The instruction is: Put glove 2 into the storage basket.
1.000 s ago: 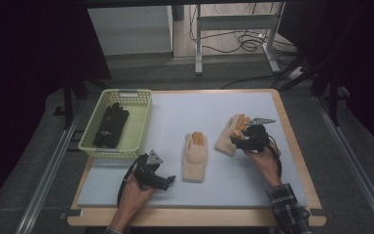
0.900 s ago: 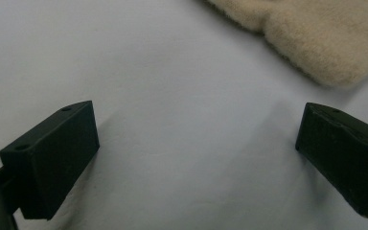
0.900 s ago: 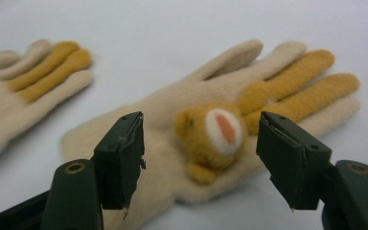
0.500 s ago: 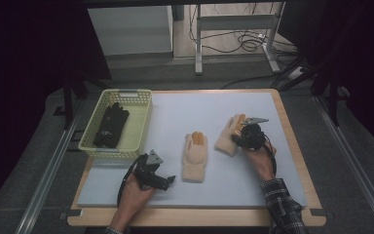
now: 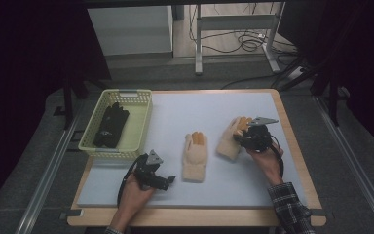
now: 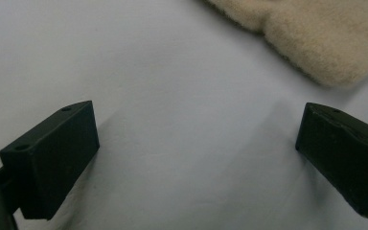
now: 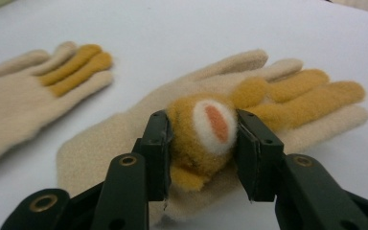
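The surface [image 5: 224, 185], a pale mat on a wooden board, carried a yellow basket [image 5: 139, 127] at its far left with a dark glove [image 5: 111, 126] lying inside. Two cream gloves with orange fingers lay on the mat: the middle glove [image 5: 195, 156] near the centre, and the right glove [image 5: 230, 139] just right of it, fingers pointing away from the person.

The right hand-held gripper [image 7: 202, 143] was clenched on an orange-and-white plush knob [image 7: 206, 132] on the back of the right glove, its jaws pressed against both sides of it. Whether the knob was sewn on or loose could not be told from the close view. The left hand-held gripper [image 5: 163, 181] rested low on the mat at the near left, jaws spread wide and holding nothing, with the cuff of the middle glove just beyond its tips [image 6: 316, 43].

The risk lay in that small hold. If the knob was lifted, the soft fleece would probably sag and swing, and the glove could slip free or drag across the middle glove. A pull on so little fabric might also strain its stitching.
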`<act>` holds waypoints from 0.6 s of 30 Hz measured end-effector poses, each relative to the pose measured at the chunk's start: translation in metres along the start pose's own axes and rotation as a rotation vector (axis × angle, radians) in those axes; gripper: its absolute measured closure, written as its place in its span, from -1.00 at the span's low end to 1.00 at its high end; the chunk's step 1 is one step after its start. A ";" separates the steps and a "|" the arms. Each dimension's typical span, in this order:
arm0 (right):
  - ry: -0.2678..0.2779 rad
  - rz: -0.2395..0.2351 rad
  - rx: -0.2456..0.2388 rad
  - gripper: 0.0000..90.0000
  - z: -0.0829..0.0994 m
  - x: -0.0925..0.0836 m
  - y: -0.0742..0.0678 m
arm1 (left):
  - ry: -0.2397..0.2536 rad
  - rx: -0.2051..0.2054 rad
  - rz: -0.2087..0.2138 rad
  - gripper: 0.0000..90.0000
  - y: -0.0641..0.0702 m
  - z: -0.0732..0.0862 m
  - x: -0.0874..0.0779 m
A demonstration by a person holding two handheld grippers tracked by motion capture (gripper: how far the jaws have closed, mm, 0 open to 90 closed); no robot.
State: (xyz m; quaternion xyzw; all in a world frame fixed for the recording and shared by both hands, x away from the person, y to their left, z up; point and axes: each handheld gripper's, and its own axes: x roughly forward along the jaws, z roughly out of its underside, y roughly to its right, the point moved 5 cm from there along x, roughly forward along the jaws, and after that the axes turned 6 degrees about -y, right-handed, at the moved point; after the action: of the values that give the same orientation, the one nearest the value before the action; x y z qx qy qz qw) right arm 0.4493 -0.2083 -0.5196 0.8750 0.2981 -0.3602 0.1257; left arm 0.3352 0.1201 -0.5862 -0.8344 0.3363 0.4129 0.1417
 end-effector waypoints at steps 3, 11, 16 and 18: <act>0.011 -0.026 -0.003 0.31 -0.002 -0.007 -0.005 | 0.000 0.000 0.000 -0.97 0.000 0.000 0.000; 0.057 -0.109 -0.060 0.31 -0.014 -0.031 -0.033 | -0.001 0.001 0.000 -0.97 0.000 0.000 0.000; 0.076 -0.170 -0.108 0.31 -0.021 -0.039 -0.057 | 0.001 0.001 -0.001 -0.97 0.000 0.000 0.000; 0.078 -0.200 -0.126 0.31 -0.023 -0.039 -0.067 | -0.001 0.003 -0.001 -0.97 0.000 0.000 0.000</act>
State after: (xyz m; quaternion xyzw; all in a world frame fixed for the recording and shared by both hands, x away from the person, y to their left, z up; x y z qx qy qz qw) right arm 0.3992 -0.1620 -0.4762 0.8447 0.4105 -0.3170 0.1324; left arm 0.3355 0.1204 -0.5862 -0.8342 0.3365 0.4127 0.1433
